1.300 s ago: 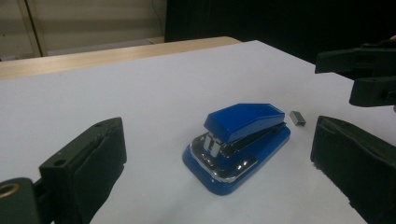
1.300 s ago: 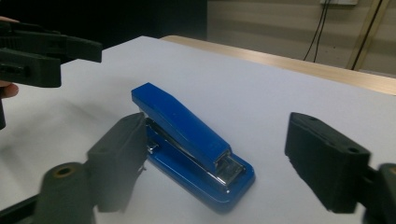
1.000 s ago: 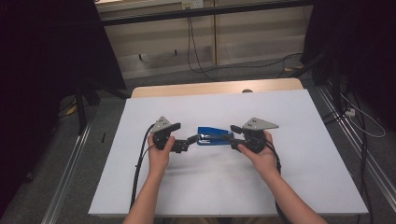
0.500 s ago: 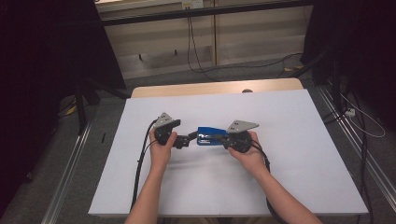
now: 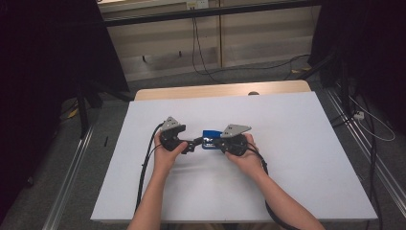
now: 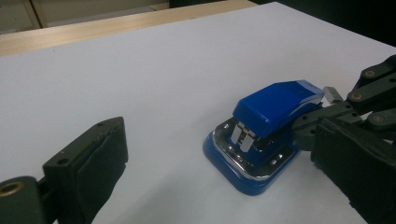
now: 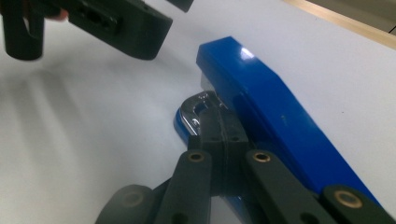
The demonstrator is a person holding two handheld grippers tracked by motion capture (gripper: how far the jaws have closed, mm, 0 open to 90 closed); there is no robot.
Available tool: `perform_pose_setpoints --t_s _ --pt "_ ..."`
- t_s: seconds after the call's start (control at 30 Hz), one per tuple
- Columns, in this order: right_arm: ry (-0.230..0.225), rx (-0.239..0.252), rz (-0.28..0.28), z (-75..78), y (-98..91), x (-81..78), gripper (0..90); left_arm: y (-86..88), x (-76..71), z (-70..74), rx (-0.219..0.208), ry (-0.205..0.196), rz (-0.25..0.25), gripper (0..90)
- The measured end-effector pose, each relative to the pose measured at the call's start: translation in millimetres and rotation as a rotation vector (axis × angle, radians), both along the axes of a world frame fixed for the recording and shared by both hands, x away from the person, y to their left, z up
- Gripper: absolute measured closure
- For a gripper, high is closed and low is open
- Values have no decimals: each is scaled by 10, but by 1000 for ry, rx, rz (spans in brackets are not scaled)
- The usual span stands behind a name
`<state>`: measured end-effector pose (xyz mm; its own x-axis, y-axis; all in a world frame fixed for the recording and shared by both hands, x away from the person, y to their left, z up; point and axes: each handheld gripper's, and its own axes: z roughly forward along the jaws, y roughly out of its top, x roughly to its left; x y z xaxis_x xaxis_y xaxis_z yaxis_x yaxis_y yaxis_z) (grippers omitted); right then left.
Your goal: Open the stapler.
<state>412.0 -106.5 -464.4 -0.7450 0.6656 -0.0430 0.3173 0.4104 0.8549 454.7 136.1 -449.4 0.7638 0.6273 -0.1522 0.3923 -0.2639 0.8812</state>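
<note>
Stapler [image 5: 209, 136] lies on the white surface [image 5: 297, 158] between the two hands, its long axis running from one tool to the other. The right tool [image 7: 218, 122] has closed its jaws completely beside the chrome base, gripping nothing, pads together. The left tool [image 6: 219, 154] stands wide open, its jaws straddling the stapler's near end without touching; it looks the readier to grasp.

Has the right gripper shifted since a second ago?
Yes. The right gripper moved left along the blue stapler, away from the white table's right edge; its jaws have just closed.
</note>
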Motion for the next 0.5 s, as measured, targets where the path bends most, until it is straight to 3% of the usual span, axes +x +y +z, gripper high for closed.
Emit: perform_pose_setpoints --t_s 0.07,0.2,0.23,0.3,0.33,0.37,0.43,0.47,0.5 --pt "-13 -38 10 -20 38 6 900 1 -2 2 9 7 5 43" --pt "-37 -65 14 -16 85 21 900 5 -10 1 21 8 6 75" --pt "-26 -67 11 -8 94 29 900 11 -11 6 28 4 6 137" --pt "-22 -69 12 -4 97 34 900 17 -15 15 36 -1 6 165" --pt "-19 -72 12 0 99 37 900 16 -18 19 47 -9 5 253" --pt "-19 -73 13 0 103 38 900 14 -21 18 54 -15 0 253" --pt "-17 -66 14 -7 104 39 900 10 -16 8 64 7 6 400" --pt "-17 -66 14 -7 104 39 900 11 -11 0 66 13 3 400" --pt "-13 -57 12 -11 100 42 900 11 -9 -8 76 18 3 457"
